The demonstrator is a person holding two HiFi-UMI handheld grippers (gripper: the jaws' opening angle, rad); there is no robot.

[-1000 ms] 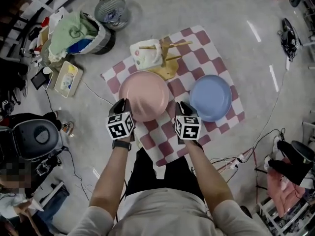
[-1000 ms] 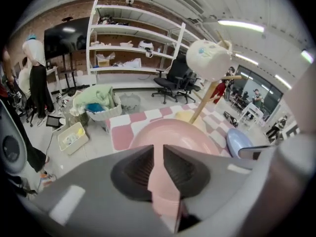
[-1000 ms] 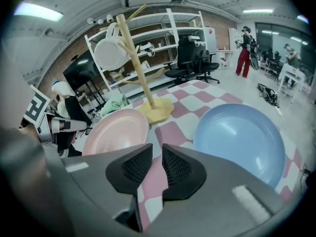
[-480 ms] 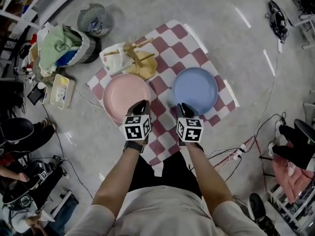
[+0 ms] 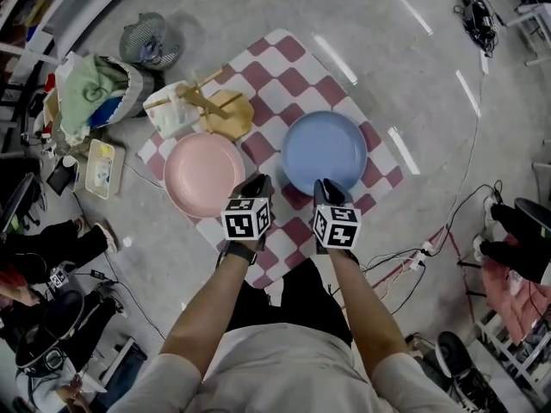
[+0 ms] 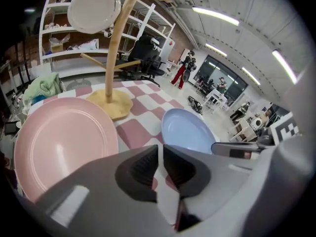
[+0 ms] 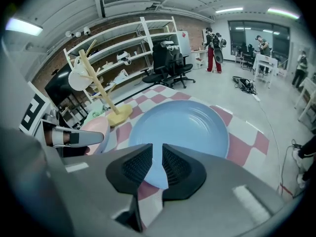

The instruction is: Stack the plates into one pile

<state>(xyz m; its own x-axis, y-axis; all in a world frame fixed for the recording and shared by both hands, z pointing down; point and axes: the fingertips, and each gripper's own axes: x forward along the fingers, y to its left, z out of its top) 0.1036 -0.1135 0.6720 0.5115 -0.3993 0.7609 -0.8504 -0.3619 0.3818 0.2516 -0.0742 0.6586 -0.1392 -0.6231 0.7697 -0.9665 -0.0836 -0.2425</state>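
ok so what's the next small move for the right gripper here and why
Probably open the right gripper and ease it forward onto the near rim of the round blue plate. Its jaws sit nearly together, empty, just short of that rim, and the round pink plate lies apart beside it, not yet stacked.

Person wore a grey short-sleeved shirt (image 5: 275, 377), black legwear (image 5: 293, 304) and a dark left wristband (image 5: 237, 252). The left gripper (image 5: 258, 181) and right gripper (image 5: 321, 184) were grey-bodied, with black ribbed pads (image 7: 137, 167) and black-and-white marker cubes (image 5: 245, 218).

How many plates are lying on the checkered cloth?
2. The round pink plate lies on the left part of the red-and-white checkered cloth, and the round blue plate on its right, apart. None seems hidden.
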